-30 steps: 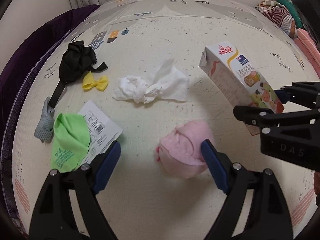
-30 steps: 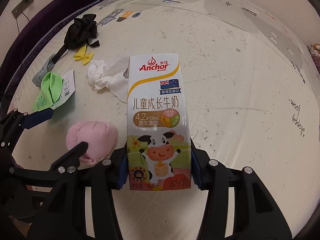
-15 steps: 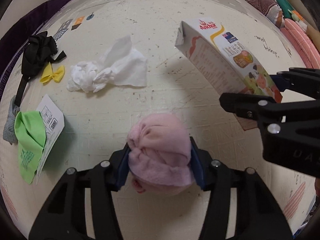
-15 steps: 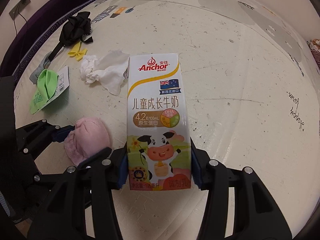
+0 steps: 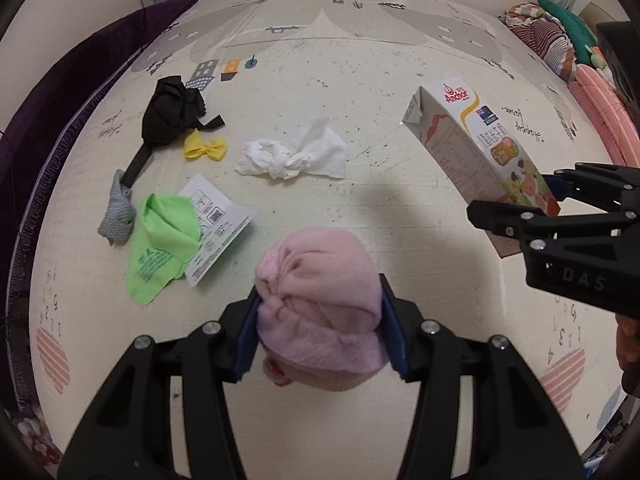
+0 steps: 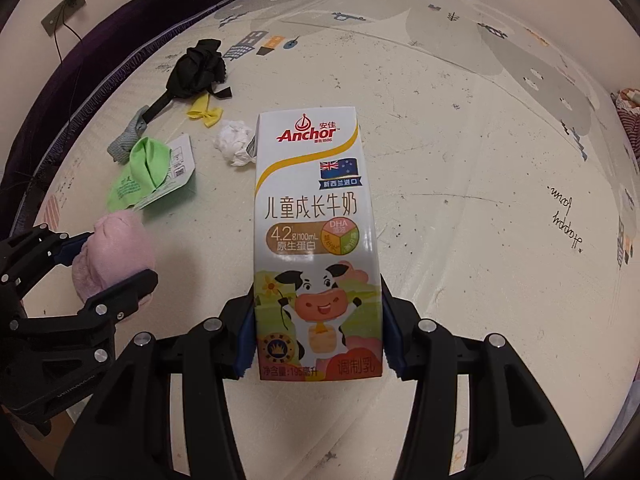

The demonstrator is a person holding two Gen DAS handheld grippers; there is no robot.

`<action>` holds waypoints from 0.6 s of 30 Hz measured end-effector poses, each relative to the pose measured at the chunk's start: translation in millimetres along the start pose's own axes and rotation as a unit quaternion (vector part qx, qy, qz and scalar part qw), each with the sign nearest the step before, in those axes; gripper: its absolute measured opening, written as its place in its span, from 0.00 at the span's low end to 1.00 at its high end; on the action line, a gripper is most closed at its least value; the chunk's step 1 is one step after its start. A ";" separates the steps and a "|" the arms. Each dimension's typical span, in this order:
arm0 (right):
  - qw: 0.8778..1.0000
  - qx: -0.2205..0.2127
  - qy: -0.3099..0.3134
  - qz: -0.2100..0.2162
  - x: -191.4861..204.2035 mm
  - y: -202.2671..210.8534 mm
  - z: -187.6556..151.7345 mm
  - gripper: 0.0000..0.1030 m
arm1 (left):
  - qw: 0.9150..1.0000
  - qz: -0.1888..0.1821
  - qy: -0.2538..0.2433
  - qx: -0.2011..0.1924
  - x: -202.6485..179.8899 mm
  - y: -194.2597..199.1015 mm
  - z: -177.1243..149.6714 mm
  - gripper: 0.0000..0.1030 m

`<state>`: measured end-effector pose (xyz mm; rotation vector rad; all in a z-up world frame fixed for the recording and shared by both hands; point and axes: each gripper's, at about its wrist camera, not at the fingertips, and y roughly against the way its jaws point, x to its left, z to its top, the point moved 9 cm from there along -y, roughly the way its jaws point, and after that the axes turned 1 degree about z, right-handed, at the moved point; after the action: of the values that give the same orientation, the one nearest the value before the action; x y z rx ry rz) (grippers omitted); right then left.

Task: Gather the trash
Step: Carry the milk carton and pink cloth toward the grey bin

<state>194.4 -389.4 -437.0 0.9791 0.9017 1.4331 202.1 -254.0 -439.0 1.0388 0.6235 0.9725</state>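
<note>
Now, left wrist view: the left gripper (image 5: 320, 328) has its blue pads pressed into both sides of a rolled pink sock (image 5: 318, 304), held clear of the mat.
Landmark: the crumpled white tissue (image 5: 292, 156) lies on the play mat (image 5: 400, 80) beyond the sock; a yellow bow (image 5: 205, 148) and black cloth (image 5: 172, 110) sit left of the tissue, a green packet (image 5: 162, 240) on a printed leaflet (image 5: 216, 224) nearer and to its left.
Right wrist view: the right gripper (image 6: 318, 328) clamps an Anchor milk carton (image 6: 316, 240) by its lower sides, upright, hiding part of the tissue.
Step in hand: both hands loaded, I'd say carrying off to a bin, though no bin shows.
Next move: likely needs steady squeeze on the soft sock and carton until over a container.
Room: cream mat with printed houses, purple padded edge (image 6: 120, 20) far left of the tissue, folded bedding (image 5: 560, 40) far right.
</note>
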 end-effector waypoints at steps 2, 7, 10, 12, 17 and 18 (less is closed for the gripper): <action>1.000 -0.005 -0.007 -0.002 4.7 19.1 -4.4 0.47 | 1.000 0.001 -0.007 -0.003 -0.4 22.9 -3.2 0.51; 0.999 -0.022 -0.040 -0.015 9.9 77.3 -22.7 0.47 | 0.999 -0.020 -0.040 -0.011 -16.7 72.2 -4.8 0.51; 0.997 -0.034 -0.069 -0.030 5.3 114.3 -39.3 0.47 | 0.996 -0.032 -0.081 -0.019 -35.8 99.1 -5.7 0.51; 0.994 -0.042 -0.093 -0.044 -1.9 138.8 -54.4 0.47 | 0.993 -0.043 -0.109 -0.025 -51.8 114.4 -7.2 0.51; 0.982 -0.056 -0.161 -0.084 -26.9 199.2 -111.2 0.48 | 0.978 -0.089 -0.185 -0.043 -109.5 150.9 -13.4 0.51; 0.978 -0.059 -0.177 -0.092 -32.7 211.3 -125.6 0.48 | 0.973 -0.098 -0.203 -0.046 -122.9 157.4 -16.1 0.51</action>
<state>2.0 -439.8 -289.0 0.9955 0.6192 1.0983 75.9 -328.9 -302.6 1.0339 0.3305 0.5870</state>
